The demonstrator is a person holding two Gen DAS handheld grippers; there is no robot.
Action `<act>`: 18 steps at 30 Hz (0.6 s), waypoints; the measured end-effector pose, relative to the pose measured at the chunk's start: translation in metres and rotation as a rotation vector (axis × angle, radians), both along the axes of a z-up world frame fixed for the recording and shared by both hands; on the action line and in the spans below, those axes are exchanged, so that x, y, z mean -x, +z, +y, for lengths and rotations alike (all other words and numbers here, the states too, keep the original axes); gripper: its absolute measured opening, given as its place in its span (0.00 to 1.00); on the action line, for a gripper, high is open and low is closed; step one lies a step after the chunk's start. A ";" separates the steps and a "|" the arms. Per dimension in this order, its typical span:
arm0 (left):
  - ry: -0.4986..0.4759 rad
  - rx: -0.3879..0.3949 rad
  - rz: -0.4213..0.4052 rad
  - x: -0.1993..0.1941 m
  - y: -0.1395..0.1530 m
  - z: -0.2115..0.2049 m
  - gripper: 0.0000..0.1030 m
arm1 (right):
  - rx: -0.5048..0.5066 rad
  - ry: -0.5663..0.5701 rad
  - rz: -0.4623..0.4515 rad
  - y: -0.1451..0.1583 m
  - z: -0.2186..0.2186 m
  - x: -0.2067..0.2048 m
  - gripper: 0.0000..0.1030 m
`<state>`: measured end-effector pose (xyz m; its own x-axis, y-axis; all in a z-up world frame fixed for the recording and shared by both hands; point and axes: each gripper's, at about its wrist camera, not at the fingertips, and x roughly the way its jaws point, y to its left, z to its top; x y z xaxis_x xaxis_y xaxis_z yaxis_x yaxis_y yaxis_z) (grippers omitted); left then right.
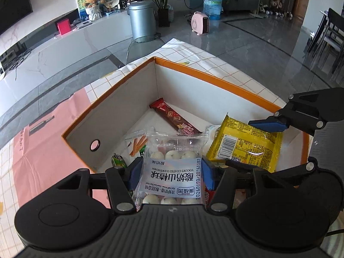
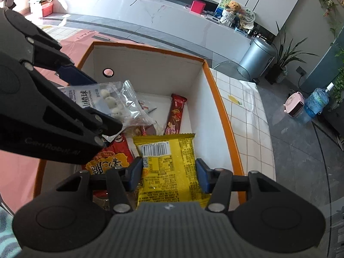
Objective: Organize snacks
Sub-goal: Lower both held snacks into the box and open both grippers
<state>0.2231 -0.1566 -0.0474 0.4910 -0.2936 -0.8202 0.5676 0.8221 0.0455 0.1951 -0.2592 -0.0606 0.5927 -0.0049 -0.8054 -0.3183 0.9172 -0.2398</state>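
Note:
An orange-rimmed white box (image 1: 215, 81) (image 2: 223, 111) holds several snacks, among them a brown-red bar (image 1: 172, 116) (image 2: 176, 114) and a red and yellow packet (image 2: 109, 159). My left gripper (image 1: 171, 174) (image 2: 92, 101) is shut on a clear bag of yogurt-coated hawthorn balls (image 1: 172, 154) (image 2: 111, 101), held over the box's near side. My right gripper (image 2: 168, 175) (image 1: 253, 144) is shut on a yellow packet (image 2: 165, 157) (image 1: 247, 146), barcode side up, just above the box floor. The two grippers hang side by side over the box.
The box sits on a white checked cloth (image 1: 193, 53) next to a pink sheet (image 1: 43, 150) on a glass table. A packet with orange sticks (image 1: 137, 144) and a green item (image 1: 118, 160) lie in the box. A grey bin (image 1: 142, 19) stands on the floor beyond.

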 end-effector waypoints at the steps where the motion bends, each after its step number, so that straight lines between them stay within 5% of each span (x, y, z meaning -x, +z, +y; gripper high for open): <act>1: -0.008 -0.011 -0.001 -0.002 -0.002 -0.002 0.62 | 0.005 0.006 0.008 -0.002 0.002 -0.003 0.49; 18: -0.018 -0.066 0.082 -0.031 -0.041 -0.017 0.63 | 0.048 0.062 0.068 -0.024 0.002 -0.025 0.49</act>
